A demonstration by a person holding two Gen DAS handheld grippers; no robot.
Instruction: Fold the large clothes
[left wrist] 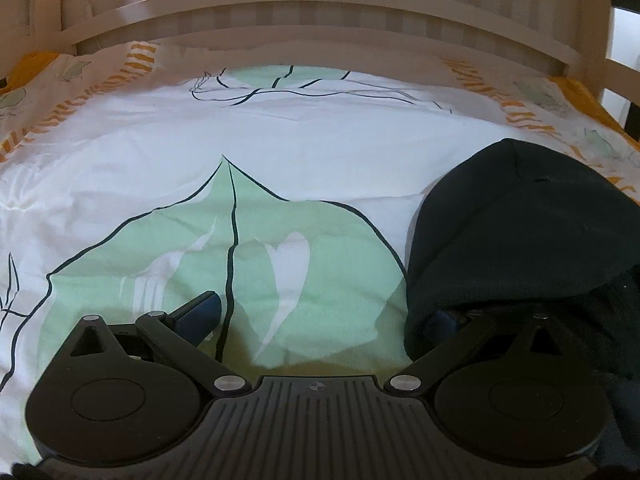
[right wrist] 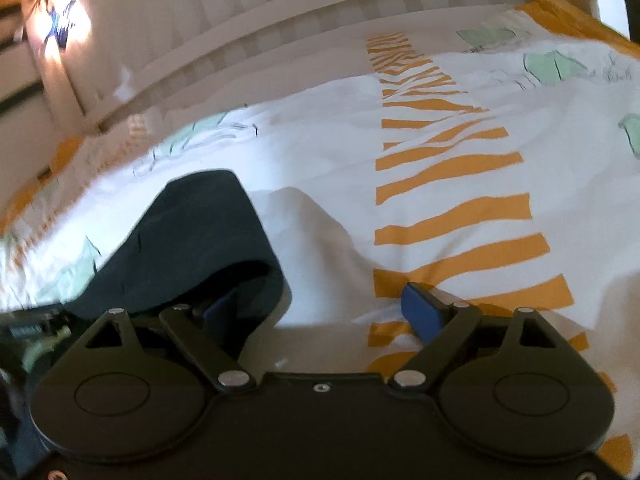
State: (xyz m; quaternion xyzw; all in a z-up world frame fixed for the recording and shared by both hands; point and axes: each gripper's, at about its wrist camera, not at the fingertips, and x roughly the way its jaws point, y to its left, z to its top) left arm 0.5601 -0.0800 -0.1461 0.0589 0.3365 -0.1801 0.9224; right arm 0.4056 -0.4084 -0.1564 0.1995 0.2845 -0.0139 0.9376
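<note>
Both grippers, left [left wrist: 320, 316] and right [right wrist: 324, 308], gape empty; we risk snagging the garment [left wrist: 520, 240], undoing its fold.

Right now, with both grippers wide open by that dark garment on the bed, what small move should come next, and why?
Probably close the left gripper on the dark fabric garment: its right finger is already tucked under the hem, nothing is gripped, and the right gripper also stands open.
</note>
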